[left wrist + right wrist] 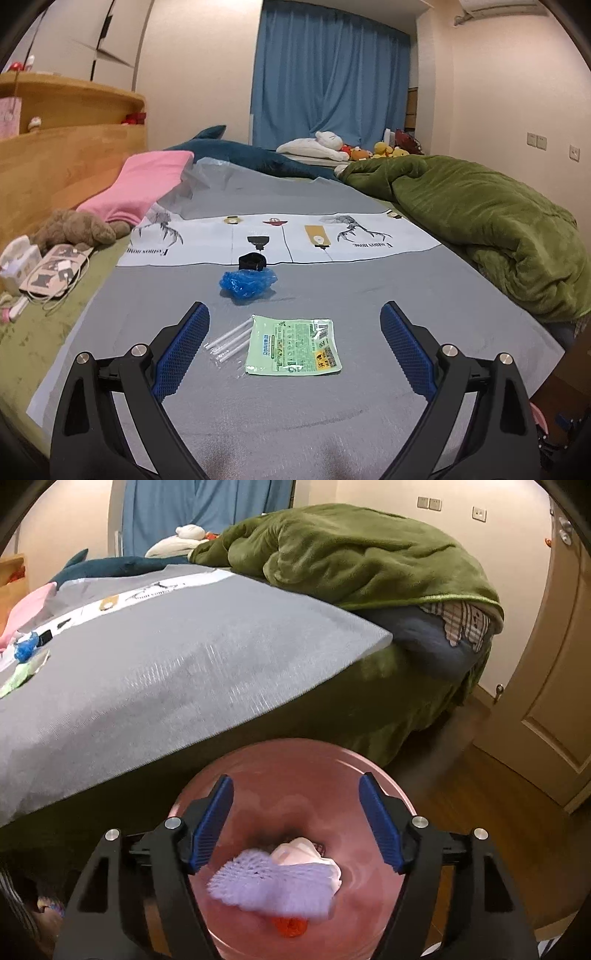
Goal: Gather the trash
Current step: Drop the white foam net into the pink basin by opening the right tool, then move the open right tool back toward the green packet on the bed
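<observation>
My left gripper [294, 314] is open and empty, low over the grey sheet [332, 398] on the bed. Between its fingers lie a green wrapper [293, 346] and a clear packet of white straws [229, 341]. Just beyond are a crumpled blue plastic bag [248, 283] and a small black band [252, 261]. My right gripper [296, 784] is open and empty above a pink trash bin [295, 768] on the floor beside the bed. In the bin lie a purple foam net [273, 886], white crumpled paper [301, 851] and a red scrap [291, 927].
A green blanket [491, 225] is heaped on the bed's right side. A pink cloth [142, 184], a brown plush toy [75, 229] and chargers with cables [44, 273] lie at the left. A wooden headboard [66, 158] is behind them. A door [554, 686] stands right of the bin.
</observation>
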Action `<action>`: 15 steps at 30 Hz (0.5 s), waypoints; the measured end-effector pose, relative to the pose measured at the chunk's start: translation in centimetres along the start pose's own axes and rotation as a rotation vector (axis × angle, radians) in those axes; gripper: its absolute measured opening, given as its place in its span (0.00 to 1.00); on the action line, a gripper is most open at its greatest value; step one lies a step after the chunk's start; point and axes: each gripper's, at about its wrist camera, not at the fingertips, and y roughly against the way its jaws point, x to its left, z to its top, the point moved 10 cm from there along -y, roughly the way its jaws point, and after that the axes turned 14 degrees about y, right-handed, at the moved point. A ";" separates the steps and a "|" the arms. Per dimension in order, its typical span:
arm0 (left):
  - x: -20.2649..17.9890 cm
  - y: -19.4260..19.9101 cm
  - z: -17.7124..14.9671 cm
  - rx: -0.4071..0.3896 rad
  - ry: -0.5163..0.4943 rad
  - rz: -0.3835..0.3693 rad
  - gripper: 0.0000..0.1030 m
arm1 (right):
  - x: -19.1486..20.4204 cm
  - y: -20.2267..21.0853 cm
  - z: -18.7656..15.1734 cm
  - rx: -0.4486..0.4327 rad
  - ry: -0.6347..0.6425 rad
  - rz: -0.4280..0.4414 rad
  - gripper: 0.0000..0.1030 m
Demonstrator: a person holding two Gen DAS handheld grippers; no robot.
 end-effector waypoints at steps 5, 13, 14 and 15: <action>2.3 0.0 1.1 -0.021 0.040 0.041 0.90 | 1.4 3.8 4.2 -0.125 0.010 0.011 0.82; 8.3 -1.1 1.5 0.008 0.135 0.149 0.91 | 11.4 11.0 17.2 -0.411 0.097 0.266 0.95; 9.1 -1.4 1.6 0.012 0.143 0.166 0.91 | 13.1 10.9 18.4 -0.417 0.108 0.309 0.95; 10.1 -1.7 1.5 0.016 0.148 0.190 0.91 | 15.2 10.7 19.8 -0.421 0.122 0.356 0.95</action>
